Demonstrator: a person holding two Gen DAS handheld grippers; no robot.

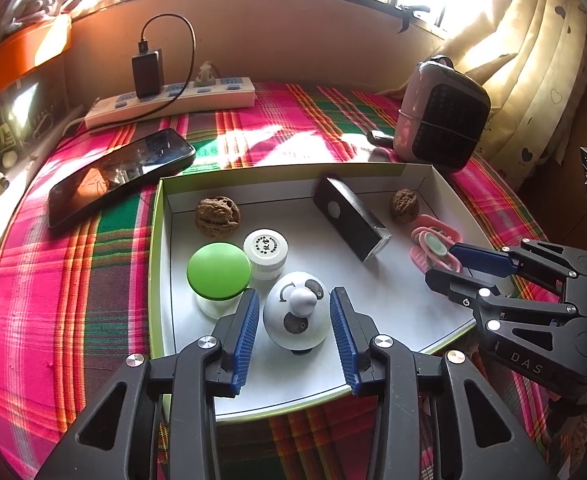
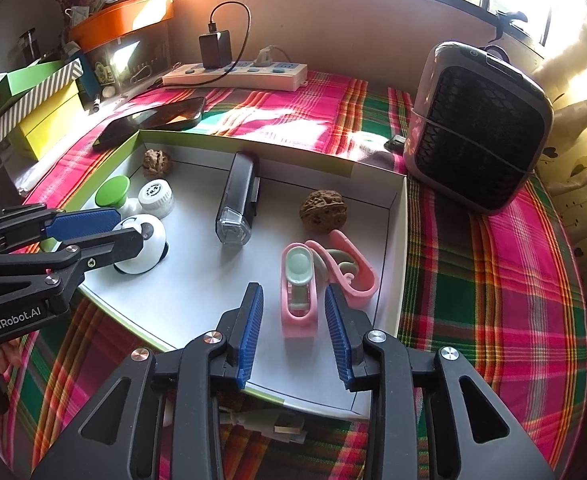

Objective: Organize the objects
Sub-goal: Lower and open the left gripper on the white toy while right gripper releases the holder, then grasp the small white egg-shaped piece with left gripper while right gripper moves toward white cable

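Both tongs agape and empty over the box [image 1: 161, 240]: left tongs [image 1: 295, 328] straddling the panda toy [image 1: 296, 314] near its front edge, right tongs [image 2: 293, 320] flanking the pink clip [image 2: 299, 300], long axis running straight ahead.

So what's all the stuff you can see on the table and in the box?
box: 1, white inside with green rim, on the cloth
walnuts: 2, brown, back of box
green-lid jar: 1, left side of box
white-cap bottle: 1, beside the jar
panda toy: 1, white and black, between left gripper's fingers
black light: 1, middle of box
pink clips: 2, right side of box
phone: 1, black, left of box
power strip: 1, white, by the wall
fan: 1, grey and black, right
plaid cloth: 1, pink and green
left gripper: open
right gripper: open, around a pink clip
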